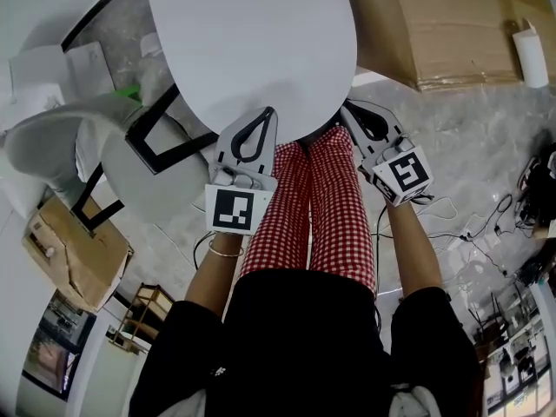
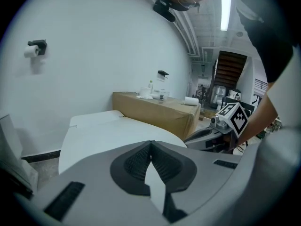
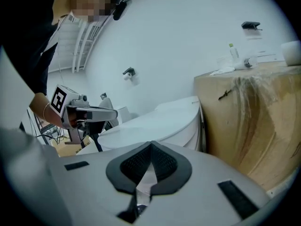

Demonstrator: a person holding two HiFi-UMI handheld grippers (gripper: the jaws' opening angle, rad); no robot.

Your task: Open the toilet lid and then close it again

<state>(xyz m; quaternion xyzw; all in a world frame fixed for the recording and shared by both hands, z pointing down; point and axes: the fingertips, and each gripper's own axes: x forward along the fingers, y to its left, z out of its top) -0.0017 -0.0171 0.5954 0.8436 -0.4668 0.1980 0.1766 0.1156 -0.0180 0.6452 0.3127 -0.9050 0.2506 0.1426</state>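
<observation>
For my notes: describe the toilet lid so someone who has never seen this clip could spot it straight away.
Find the big brown cardboard box; the toilet stands right beside it. The toilet lid is the broad oval lying shut on top, the only smooth, plain white egg shape there.

No lettering, brand or number is legible anywhere around me. The cube [image 1: 234, 208] on my left gripper [image 1: 266, 114] and its twin on my right gripper [image 1: 349, 111] carry only black-and-white square markers; the cardboard box [image 1: 452, 33], far right, shows no readable print.
</observation>
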